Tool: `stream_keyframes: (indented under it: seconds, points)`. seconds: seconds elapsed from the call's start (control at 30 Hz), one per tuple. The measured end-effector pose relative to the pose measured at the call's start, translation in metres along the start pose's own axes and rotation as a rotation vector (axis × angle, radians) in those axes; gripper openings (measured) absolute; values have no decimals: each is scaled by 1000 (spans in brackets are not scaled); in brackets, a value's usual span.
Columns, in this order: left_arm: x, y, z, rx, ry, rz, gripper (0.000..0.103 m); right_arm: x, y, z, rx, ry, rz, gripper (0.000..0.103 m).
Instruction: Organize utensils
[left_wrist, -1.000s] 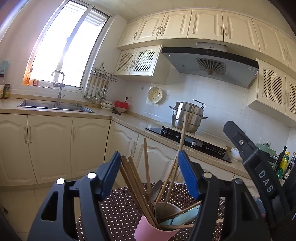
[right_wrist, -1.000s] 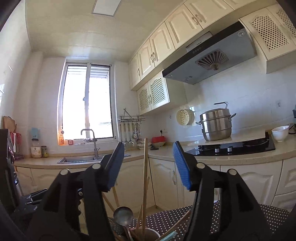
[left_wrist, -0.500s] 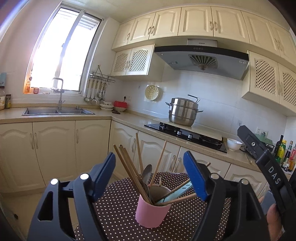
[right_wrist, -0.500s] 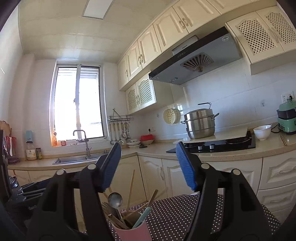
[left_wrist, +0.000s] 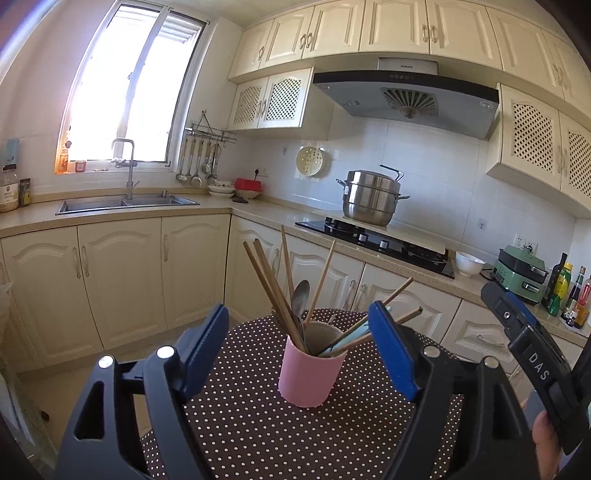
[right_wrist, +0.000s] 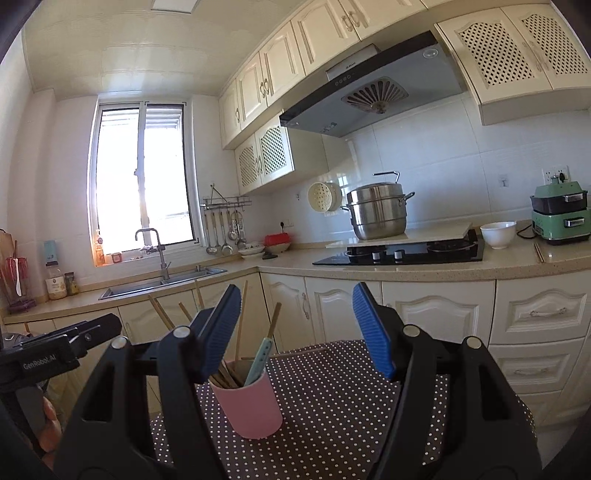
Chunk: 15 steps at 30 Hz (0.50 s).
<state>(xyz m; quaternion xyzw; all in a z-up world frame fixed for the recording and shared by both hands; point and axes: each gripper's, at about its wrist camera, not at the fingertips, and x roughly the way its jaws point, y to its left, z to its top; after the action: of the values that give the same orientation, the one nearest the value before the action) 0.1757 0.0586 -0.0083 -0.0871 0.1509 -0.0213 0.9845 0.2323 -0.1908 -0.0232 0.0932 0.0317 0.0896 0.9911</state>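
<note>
Cup of utensils on the table, kitchen counter behind

The cup (left_wrist: 312, 373) stood on the table (left_wrist: 258, 424), holding chopsticks (left_wrist: 273, 288) and a spoon (left_wrist: 300, 295). Behind it ran the counter (left_wrist: 258, 208), with the sink (left_wrist: 125, 202) to the left and the stove (left_wrist: 373, 243) to the right, a pot (left_wrist: 371, 197) on it.

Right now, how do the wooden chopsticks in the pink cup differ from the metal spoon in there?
The chopsticks are thin brown wooden sticks; the spoon is grey metal with a broad rounded bowl. There are several chopsticks, fanned out at different slants, some leaning low over the rim, but only one spoon, standing nearly upright. The tallest chopsticks reach higher than the spoon. Both stand in the pink cup on the dotted tablecloth.
</note>
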Motion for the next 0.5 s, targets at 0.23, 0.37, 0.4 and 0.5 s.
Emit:
stream_keyframes:
  seconds: [0.23, 0.37, 0.4, 0.5]
  points:
    - [23, 13, -21, -23, 57, 42, 76, 30, -44, -27, 197, 165, 5, 63]
    - [51, 24, -32, -48, 123, 87, 76, 63, -63, -50, 301, 291, 7, 63]
    - [57, 26, -34, -56, 139, 93, 76, 73, -66, -56, 323, 317, 14, 63]
    - [75, 38, -39, -90, 175, 117, 76, 98, -68, -68, 382, 377, 39, 63]
